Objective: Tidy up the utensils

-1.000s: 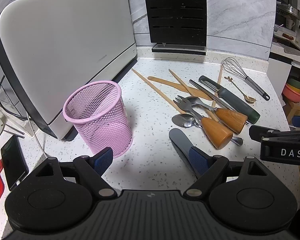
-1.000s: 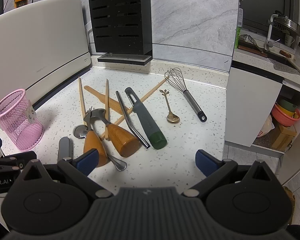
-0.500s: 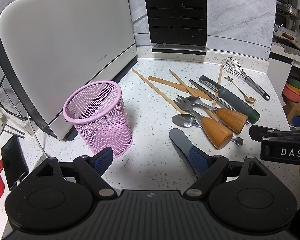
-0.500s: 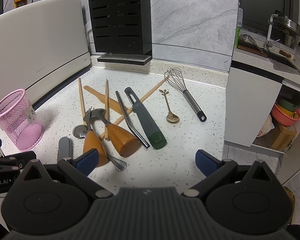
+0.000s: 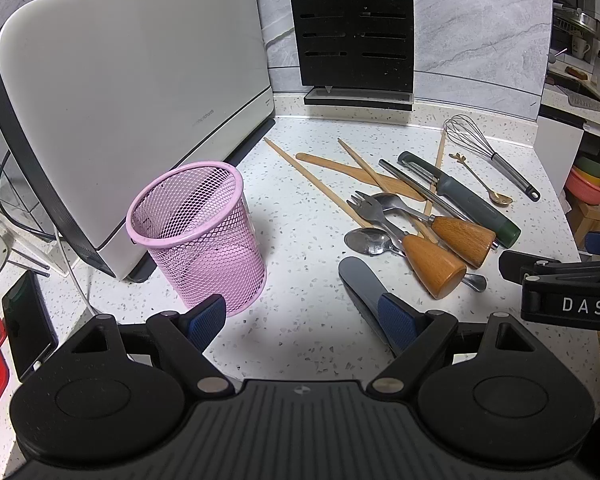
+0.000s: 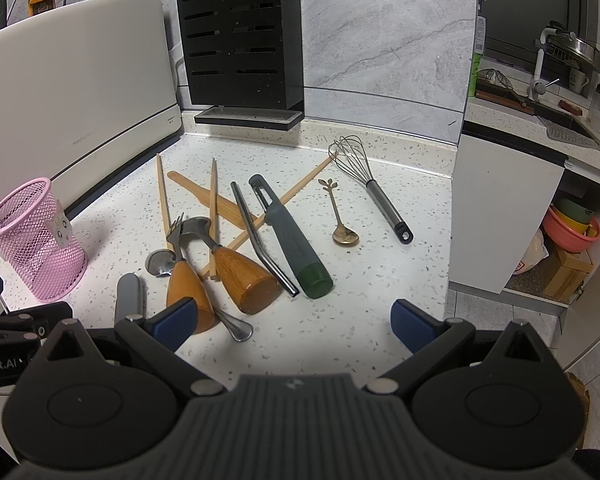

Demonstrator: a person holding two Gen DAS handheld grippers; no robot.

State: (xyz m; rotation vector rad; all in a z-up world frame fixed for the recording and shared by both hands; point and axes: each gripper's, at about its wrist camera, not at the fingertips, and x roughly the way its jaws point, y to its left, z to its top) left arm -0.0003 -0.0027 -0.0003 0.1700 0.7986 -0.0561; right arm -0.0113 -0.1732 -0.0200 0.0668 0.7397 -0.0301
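Note:
A pink mesh cup (image 5: 204, 236) (image 6: 34, 236) stands upright on the speckled counter, left of a loose pile of utensils. The pile holds a wood-handled fork (image 5: 404, 236) (image 6: 182, 272), a wood-handled spoon (image 5: 448, 226) (image 6: 236, 268), a steel spoon (image 5: 370, 240), a green-handled peeler (image 5: 464, 200) (image 6: 296, 240), a steel straw (image 6: 260, 236), wooden chopsticks (image 5: 312, 180), a whisk (image 5: 488, 156) (image 6: 372, 188), a small gold spoon (image 6: 340, 220) and a grey handle (image 5: 364, 284) (image 6: 129, 292). My left gripper (image 5: 304, 320) is open near the cup's base. My right gripper (image 6: 296, 320) is open in front of the pile.
A large white appliance (image 5: 120, 80) stands behind the cup, and a black slotted knife block (image 5: 352, 28) is against the back wall. The counter's right edge (image 6: 452, 240) drops to floor shelves with bowls. A phone (image 5: 24, 320) lies at the left.

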